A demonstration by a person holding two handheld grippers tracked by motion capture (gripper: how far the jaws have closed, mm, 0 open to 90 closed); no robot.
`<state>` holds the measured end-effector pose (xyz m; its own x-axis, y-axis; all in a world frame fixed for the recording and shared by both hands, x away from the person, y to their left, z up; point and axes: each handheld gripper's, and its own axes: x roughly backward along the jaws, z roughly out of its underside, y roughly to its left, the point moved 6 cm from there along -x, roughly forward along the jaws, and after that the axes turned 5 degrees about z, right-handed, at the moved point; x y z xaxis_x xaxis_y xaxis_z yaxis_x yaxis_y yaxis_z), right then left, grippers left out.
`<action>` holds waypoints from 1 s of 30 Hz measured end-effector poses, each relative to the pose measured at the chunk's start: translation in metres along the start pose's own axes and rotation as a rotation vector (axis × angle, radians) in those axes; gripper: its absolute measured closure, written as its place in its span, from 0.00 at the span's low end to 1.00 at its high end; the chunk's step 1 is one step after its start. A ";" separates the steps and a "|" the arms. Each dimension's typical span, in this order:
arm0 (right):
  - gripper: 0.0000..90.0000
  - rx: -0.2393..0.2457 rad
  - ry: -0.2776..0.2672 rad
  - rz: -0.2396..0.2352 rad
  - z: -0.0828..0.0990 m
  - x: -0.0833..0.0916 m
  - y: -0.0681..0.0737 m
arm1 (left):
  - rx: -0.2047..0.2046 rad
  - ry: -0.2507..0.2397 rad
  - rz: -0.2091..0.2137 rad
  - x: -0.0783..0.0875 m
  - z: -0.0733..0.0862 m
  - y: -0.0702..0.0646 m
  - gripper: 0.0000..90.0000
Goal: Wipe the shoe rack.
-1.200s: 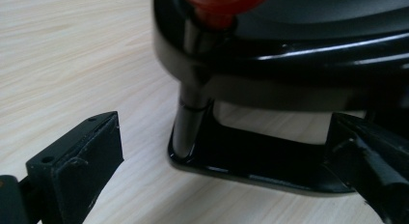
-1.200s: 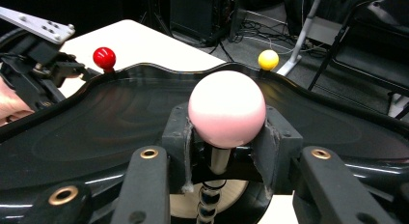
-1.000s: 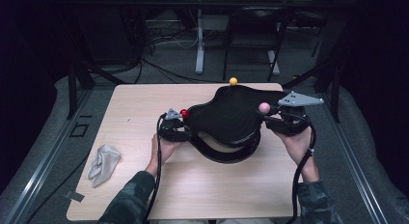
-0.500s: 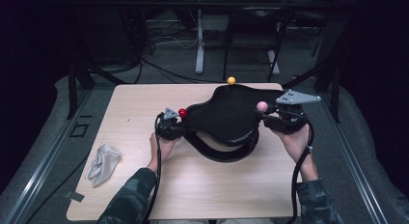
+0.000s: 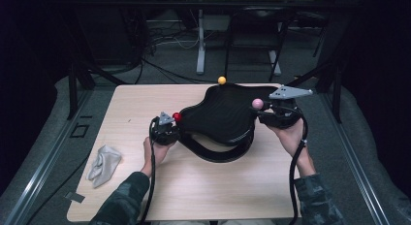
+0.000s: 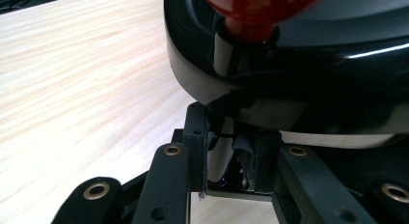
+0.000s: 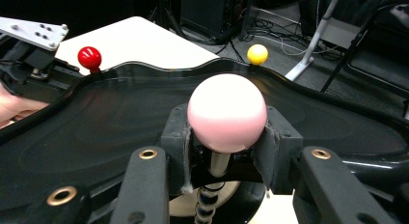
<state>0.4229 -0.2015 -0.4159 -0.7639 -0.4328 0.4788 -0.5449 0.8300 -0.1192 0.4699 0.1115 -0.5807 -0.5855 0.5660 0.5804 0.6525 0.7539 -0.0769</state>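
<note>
Two hand-held grippers flank a glossy black wavy-edged plastic tray (image 5: 220,116) that sits on its black ring base at the middle of the pale wooden table (image 5: 145,104), topped by red, pink and yellow ball knobs. The left gripper (image 5: 170,130), whose jaws have just been closing, clamps the post under the red ball knob (image 5: 177,116), while the right gripper (image 5: 261,114) is clenched on the stem beneath the pink ball knob (image 7: 226,113). A crumpled grey cloth (image 5: 103,164) lies well apart near the table's left edge, and the yellow ball knob (image 5: 222,80) stands at the tray's far rim.
</note>
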 end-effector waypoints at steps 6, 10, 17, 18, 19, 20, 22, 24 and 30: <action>0.67 0.018 0.007 -0.009 -0.006 -0.008 0.004 | 0.004 0.001 0.001 0.012 0.008 0.003 0.83; 0.67 0.032 0.017 -0.008 -0.010 -0.014 0.006 | 0.007 -0.004 0.018 0.019 0.013 0.006 0.83; 0.66 0.051 0.026 0.002 -0.018 -0.027 0.009 | 0.011 -0.001 0.006 0.029 0.020 0.008 0.83; 0.66 0.054 0.027 -0.003 -0.020 -0.029 0.010 | 0.009 0.002 0.003 0.031 0.021 0.009 0.83; 0.66 0.058 0.034 -0.011 -0.021 -0.031 0.011 | 0.009 0.006 0.001 0.033 0.022 0.009 0.83; 0.66 0.064 0.033 0.001 -0.022 -0.033 0.011 | 0.011 0.007 -0.001 0.035 0.023 0.009 0.83; 0.66 0.068 0.033 -0.007 -0.025 -0.038 0.012 | 0.014 0.011 -0.008 0.038 0.025 0.010 0.83; 0.66 0.071 0.037 -0.005 -0.028 -0.042 0.013 | 0.011 0.015 -0.016 0.041 0.027 0.011 0.83; 0.59 0.065 0.036 -0.012 -0.029 -0.044 0.018 | 0.042 -0.003 0.011 0.044 0.029 0.012 0.79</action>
<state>0.4568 -0.1576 -0.4136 -0.7447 -0.4284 0.5117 -0.5761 0.7998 -0.1688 0.4381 0.1554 -0.5798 -0.5796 0.5754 0.5770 0.6386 0.7606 -0.1171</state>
